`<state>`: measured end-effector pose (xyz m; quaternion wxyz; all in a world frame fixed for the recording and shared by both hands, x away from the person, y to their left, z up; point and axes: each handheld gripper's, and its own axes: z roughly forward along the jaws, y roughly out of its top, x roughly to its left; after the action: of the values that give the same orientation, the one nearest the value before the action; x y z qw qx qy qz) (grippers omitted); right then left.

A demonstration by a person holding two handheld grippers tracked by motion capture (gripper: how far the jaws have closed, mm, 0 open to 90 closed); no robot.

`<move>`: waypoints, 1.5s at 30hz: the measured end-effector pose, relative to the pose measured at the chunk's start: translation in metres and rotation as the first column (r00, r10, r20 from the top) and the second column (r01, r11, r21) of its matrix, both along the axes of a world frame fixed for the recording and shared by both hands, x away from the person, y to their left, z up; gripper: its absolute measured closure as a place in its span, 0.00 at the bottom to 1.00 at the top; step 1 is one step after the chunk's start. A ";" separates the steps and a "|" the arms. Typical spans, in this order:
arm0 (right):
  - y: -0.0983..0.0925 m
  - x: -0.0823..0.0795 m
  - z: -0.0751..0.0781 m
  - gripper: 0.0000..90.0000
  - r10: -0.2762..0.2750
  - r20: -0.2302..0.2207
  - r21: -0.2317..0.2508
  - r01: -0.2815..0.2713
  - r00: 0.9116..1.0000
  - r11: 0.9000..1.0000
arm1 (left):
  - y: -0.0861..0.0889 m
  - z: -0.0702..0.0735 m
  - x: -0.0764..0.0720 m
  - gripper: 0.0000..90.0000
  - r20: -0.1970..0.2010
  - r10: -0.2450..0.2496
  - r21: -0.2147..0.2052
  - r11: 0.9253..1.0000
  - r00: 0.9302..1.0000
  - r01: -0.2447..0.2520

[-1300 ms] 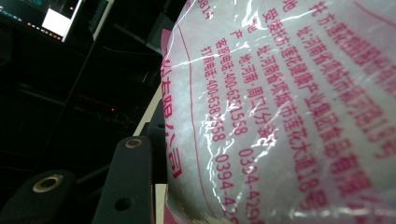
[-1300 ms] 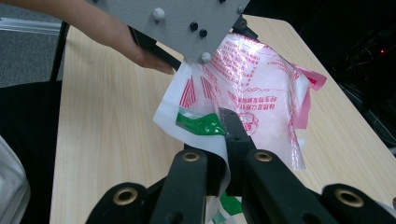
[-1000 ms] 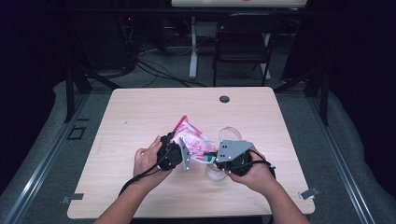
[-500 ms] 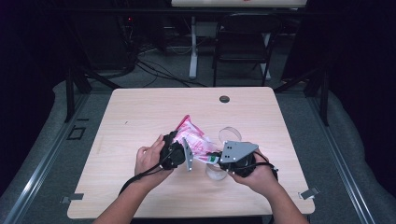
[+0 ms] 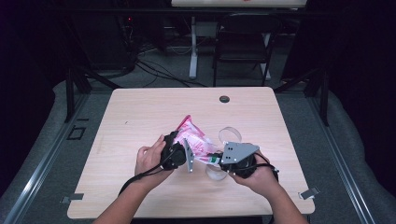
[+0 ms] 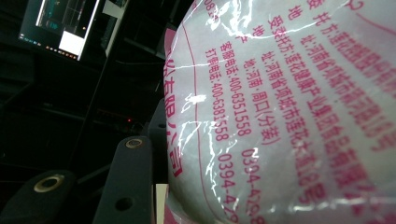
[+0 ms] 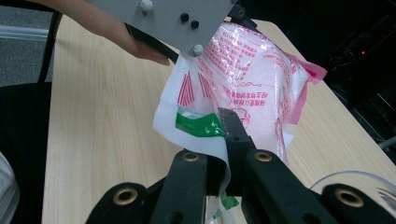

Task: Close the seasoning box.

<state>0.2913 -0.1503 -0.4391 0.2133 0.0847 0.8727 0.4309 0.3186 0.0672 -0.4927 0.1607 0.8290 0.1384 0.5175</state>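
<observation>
Pink-printed bag (image 5: pixel 196 140) held above desk (image 5: pixel 140 116) between both tools. Left tool (image 5: pixel 180 151) grips bag body; right tool (image 7: pixel 224 140) clamps its edge. Bag seemingly unopened; tearing likely remains. Clear cup (image 5: pixel 229 135) nearby.

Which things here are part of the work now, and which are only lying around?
In use:
- plastic bag with pink print, held between both grippers
- left gripper, around the bag's body
- right gripper, pinching the bag's white edge

Lying about:
- clear round container, on the table
- dark round cap near the far edge
</observation>
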 end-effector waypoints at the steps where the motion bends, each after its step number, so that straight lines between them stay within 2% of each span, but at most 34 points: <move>1: 0.000 0.000 0.000 0.99 0.001 -0.003 0.002 -0.001 1.000 1.000 | 0.000 0.000 0.000 0.65 0.001 0.000 0.000 1.000 1.000 0.000; 16: -0.001 0.001 -0.002 0.99 -0.002 -0.012 0.011 0.002 1.000 1.000 | 0.000 0.002 0.000 0.65 0.009 -0.002 0.015 1.000 1.000 0.002; 45: -0.003 0.000 -0.003 0.99 0.003 -0.017 0.016 -0.002 1.000 1.000 | -0.002 0.005 -0.002 0.65 0.049 -0.011 0.046 0.999 0.999 0.009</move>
<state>0.2913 -0.1532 -0.4417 0.2045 0.0890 0.8711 0.4375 0.3166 0.0652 -0.4879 0.1477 0.8200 0.1184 0.5401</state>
